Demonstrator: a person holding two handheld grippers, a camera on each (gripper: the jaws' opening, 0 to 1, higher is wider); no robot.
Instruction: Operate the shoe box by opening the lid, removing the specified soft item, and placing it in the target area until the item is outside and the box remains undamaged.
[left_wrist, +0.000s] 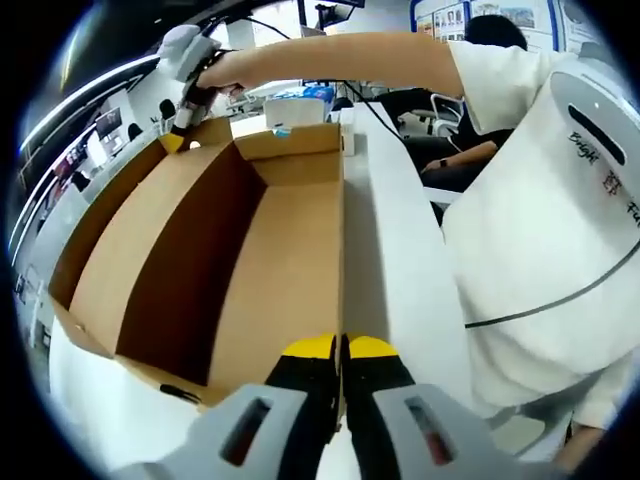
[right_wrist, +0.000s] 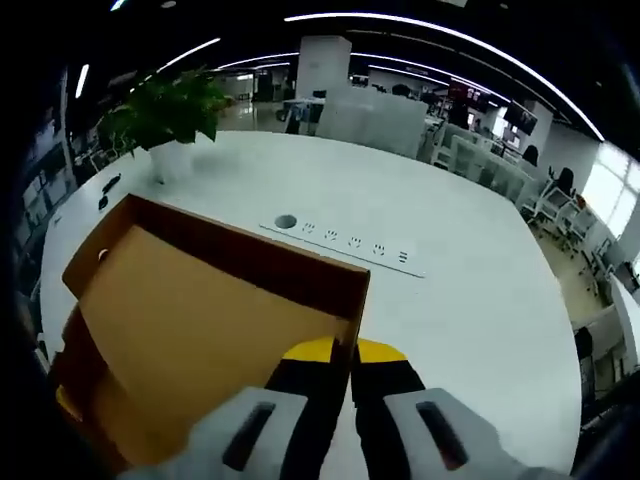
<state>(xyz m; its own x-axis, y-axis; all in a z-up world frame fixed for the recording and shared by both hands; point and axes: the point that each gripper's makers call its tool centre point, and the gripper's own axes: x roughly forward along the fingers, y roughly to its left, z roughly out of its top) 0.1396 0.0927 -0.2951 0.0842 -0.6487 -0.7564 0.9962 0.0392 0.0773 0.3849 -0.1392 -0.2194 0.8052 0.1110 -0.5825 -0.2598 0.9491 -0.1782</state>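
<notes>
In the left gripper view, the left gripper (left_wrist: 341, 347) rises from the bottom edge with its yellow-tipped jaws pressed together, clamped on the near wall of the shoe box (left_wrist: 290, 290); the box is open brown cardboard lying on the white surface (left_wrist: 400, 270), its inside bare and shadowed on one side, with no soft item to be seen in it; just beside the box stands a person in a white shirt (left_wrist: 560, 250), an arm (left_wrist: 340, 55) stretching across above the box toward its far corner; at that far corner the right gripper (left_wrist: 178, 125) touches the cardboard, its jaws too small to judge there; beyond the box sits another person at a desk, well apart.

In the right gripper view, the right gripper (right_wrist: 343, 350) comes up from the bottom with its yellow tips close together, pinched on the edge of the box (right_wrist: 200, 320); the cardboard spreads out from the jaws, a flap tilted; beyond the box a strip of power sockets (right_wrist: 345, 242) is set into the white surface (right_wrist: 470, 290); farther still, near the box's far corner, stands a potted plant (right_wrist: 170, 125); office desks and chairs lie well past it.
</notes>
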